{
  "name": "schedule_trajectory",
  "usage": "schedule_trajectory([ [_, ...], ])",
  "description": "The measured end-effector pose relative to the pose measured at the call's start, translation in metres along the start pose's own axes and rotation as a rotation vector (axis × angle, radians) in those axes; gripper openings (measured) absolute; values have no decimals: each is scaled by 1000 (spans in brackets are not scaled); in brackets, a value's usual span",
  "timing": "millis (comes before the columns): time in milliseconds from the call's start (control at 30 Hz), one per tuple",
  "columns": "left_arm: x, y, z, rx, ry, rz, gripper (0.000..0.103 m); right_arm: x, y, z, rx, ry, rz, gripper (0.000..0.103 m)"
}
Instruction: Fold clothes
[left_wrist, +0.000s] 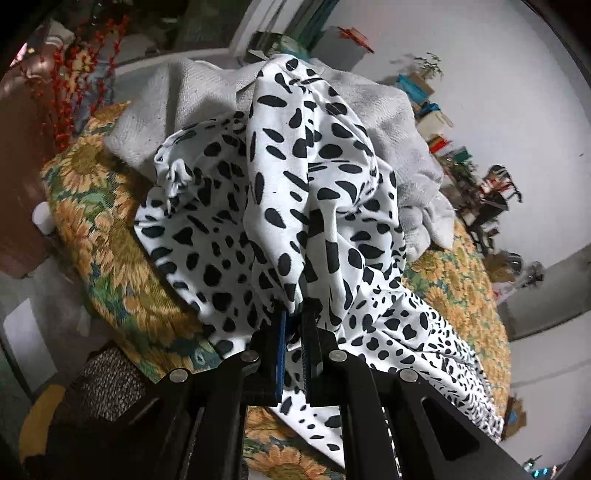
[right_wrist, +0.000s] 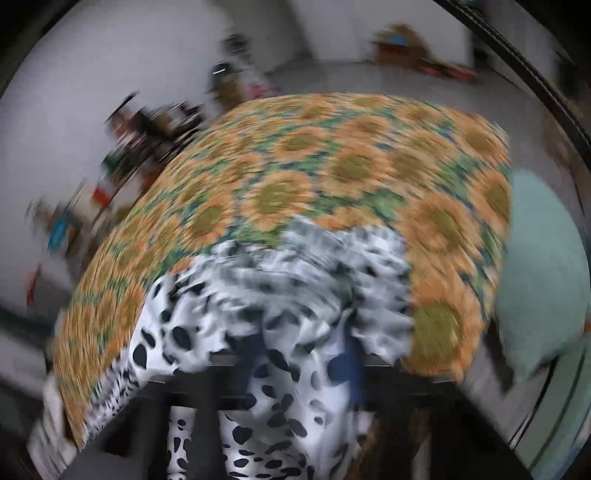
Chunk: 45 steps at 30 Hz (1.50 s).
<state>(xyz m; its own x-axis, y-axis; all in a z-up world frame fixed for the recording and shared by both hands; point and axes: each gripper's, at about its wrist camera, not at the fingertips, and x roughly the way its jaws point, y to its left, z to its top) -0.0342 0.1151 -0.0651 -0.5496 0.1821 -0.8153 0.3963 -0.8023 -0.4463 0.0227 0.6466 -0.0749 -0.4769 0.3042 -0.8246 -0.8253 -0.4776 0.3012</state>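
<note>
On a bed covered by a sunflower-print bedspread (left_wrist: 110, 236), a white garment with black spots (left_wrist: 280, 206) lies bunched in a loose heap, not yet spread flat. Behind it in the left wrist view sits a pale grey towel-like cloth (left_wrist: 177, 107), also unfolded. The left gripper (left_wrist: 293, 332) has its jaws pressed nearly together, pinching a gathered fold of the spotted garment, which rises in a ridge away from the jaws.

From the right wrist view, heavily blurred, the spotted garment (right_wrist: 273, 306) lies near the close edge of the bedspread (right_wrist: 332, 166) and drapes over the right gripper (right_wrist: 295, 365). Its jaws appear closed with spotted fabric between them, though blur hides the exact contact. A pale green cushion (right_wrist: 543, 280) sits off to the right.

Judging by the crumpled cloth, folding has barely begun: no neat fold shows, and the garment needs lifting, spreading and flattening first.
</note>
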Motion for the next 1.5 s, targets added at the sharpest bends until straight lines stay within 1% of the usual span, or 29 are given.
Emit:
schedule_trajectory([
  [33,4,-2,-4,-5,2,12,7,-4,-1,1,-21,-2,15,6],
  [100,9,-6,-12,-39,4,22,8,-26,-12,8,-1,-71,38,6],
  [167,8,-8,-21,-106,-8,20,25,-46,-30,19,54,-146,38,6],
  [200,12,-5,-13,-136,-9,6,41,-46,-37,24,80,-139,35,8],
  [233,20,0,3,-163,-7,-19,52,-41,-42,26,94,-94,13,22],
  [267,23,0,7,-178,-1,-51,54,-35,-45,25,104,-35,-19,33],
  [300,13,4,13,-177,8,-82,54,-32,-43,19,91,-7,-55,50],
  [333,4,5,15,-163,16,-106,54,-36,-37,7,63,-19,-72,56],
  [400,5,-8,1,-115,31,-142,54,-47,-22,-18,-6,-62,-62,57],
  [433,6,-16,-5,-79,41,-152,54,-51,-8,-34,-71,-52,1,57],
  [467,8,-25,-12,-31,62,-166,54,-56,8,-52,-149,-31,82,57],
  [533,12,-45,-28,80,118,-193,54,-58,49,-88,-329,42,196,56],
  [600,13,-63,-46,187,170,-216,54,-57,88,-124,-503,110,264,53],
  [633,12,-67,-55,234,187,-223,54,-59,104,-142,-593,110,281,51],
  [700,31,-84,-66,387,208,-200,54,-65,129,-173,-772,55,252,51],
  [733,37,-91,-69,456,212,-183,54,-67,137,-186,-851,37,235,54],
  [767,39,-94,-72,503,227,-166,54,-68,144,-199,-922,27,223,54],
  [867,53,-100,-76,568,297,-133,54,-68,156,-229,-1089,15,201,58],
  [900,57,-99,-78,581,320,-120,54,-63,157,-233,-1110,16,187,58],
  [967,71,-111,-77,599,321,-96,54,-54,158,-236,-1121,27,165,58],
  [1067,80,-123,-70,589,316,-107,54,-43,157,-227,-1072,66,183,45],
  [1100,89,-131,-67,593,308,-113,54,-43,155,-223,-1054,78,202,36],
  [1133,92,-137,-66,616,301,-106,54,-46,155,-222,-1046,86,217,19],
  [1200,91,-143,-69,695,284,-81,51,-54,156,-219,-1037,95,234,6],
  [1233,86,-144,-70,735,272,-79,34,-60,154,-218,-1033,82,244,5],
  [1300,86,-142,-67,755,297,-108,11,-78,151,-216,-1030,55,264,4],
  [1333,86,-140,-65,751,310,-128,4,-87,147,-215,-1027,50,274,3],
  [1400,82,-134,-59,750,323,-165,2,-104,137,-216,-1017,51,299,1],
  [1500,58,-118,-55,783,325,-214,0,-116,126,-219,-994,79,339,1],
])
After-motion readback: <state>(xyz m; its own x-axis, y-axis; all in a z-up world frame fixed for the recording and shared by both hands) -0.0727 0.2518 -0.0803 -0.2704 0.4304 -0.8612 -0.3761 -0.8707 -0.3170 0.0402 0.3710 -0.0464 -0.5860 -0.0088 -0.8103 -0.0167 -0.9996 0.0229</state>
